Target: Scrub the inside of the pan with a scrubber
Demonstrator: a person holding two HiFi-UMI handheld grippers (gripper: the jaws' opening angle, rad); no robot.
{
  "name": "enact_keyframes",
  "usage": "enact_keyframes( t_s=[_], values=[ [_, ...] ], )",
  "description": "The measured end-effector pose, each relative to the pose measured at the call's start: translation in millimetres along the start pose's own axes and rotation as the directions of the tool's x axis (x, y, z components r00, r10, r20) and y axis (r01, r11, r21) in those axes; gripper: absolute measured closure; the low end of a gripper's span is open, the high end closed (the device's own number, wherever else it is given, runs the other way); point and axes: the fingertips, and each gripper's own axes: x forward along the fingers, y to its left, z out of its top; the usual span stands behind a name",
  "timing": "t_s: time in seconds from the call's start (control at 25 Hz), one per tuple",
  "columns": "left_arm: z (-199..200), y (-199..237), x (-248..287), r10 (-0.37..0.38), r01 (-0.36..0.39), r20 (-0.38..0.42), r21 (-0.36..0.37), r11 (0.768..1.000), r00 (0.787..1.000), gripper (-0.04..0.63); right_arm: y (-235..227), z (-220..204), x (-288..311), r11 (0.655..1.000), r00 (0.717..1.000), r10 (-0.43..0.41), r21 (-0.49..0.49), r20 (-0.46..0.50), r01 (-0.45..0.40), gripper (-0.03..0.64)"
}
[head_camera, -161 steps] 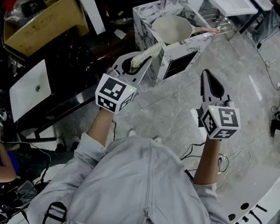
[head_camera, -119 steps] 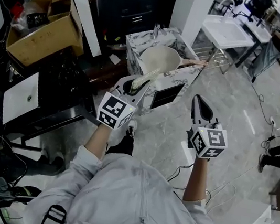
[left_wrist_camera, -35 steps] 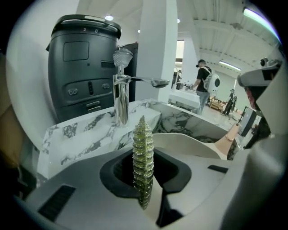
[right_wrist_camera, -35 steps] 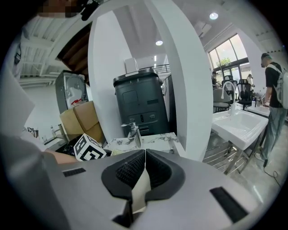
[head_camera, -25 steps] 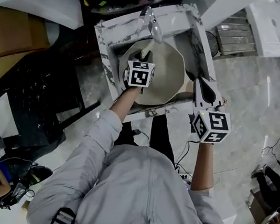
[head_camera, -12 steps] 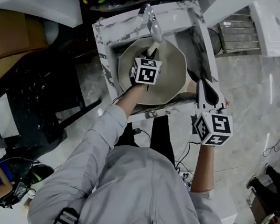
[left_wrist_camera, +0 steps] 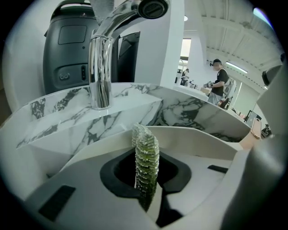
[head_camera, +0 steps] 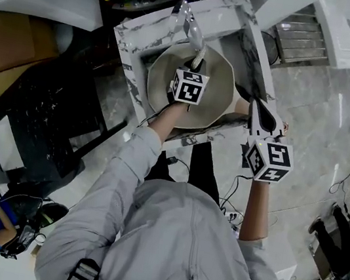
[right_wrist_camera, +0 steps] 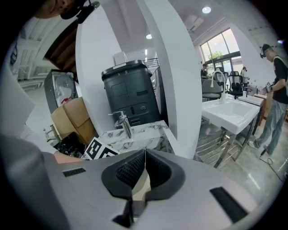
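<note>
Pan location: the pan (head_camera: 220,77) is seated in the marble sink (head_camera: 134,36) at the upper centre of the head view, just below the faucet (left_wrist_camera: 100,67).
Left hand-held gripper: the left hand-held gripper (left_wrist_camera: 146,177) is clamped on the green scrubber (left_wrist_camera: 145,150), which is held edge-on between the jaws.
Right hand-held gripper: the jaws of the right hand-held gripper (right_wrist_camera: 144,155) are brought together at the tips. A pale strip is seen through the gap behind them, and a grip on it cannot be confirmed.
Governing relation: the pan's inner face lies directly ahead of and below the scrubber. Contact between the two cannot be determined.
Long axis: the scrubber is aligned with the jaws and is directed toward the top of the head view, at the faucet side of the pan.
Nearer hand: the left is positioned over the pan's middle. The right is placed at the pan's lower-right rim, by the handle (head_camera: 235,118).
Next move (judged): the scrubber is to be lowered onto the inner face.
Writing: no brand or label can be read. Only square marker patterns are carried on the cubes.
</note>
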Motion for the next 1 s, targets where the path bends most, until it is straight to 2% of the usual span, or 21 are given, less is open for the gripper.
enact_keyframes(
  t_s=[0.28,0.52,0.72,0.84,1.0],
  values=[
    [-3,-30,16,-0.114,0.117,-0.035,0.101,0.988,0.993,0.525,-8,-6,-4,1.0,1.0,-0.02,0.008,-0.012,0.02,0.581],
    [-1,-41,28,-0.195,0.201,-0.06,0.143,0.969,0.979,0.525,-17,-10,-7,0.999,0.999,-0.033,0.02,-0.019,0.034,0.581],
    [-2,-53,25,-0.29,0.299,-0.077,0.181,0.937,0.954,0.525,-17,-11,-6,0.999,0.999,-0.041,0.028,-0.025,0.042,0.581],
    [3,-64,23,-0.35,0.356,-0.065,0.228,0.906,0.934,0.525,-18,-12,-5,0.998,0.999,-0.046,0.031,-0.027,0.047,0.581],
    [-4,-77,17,-0.41,0.427,-0.118,0.231,0.874,0.904,0.525,-17,-11,-6,0.998,0.998,-0.052,0.038,-0.024,0.053,0.581]
  ],
)
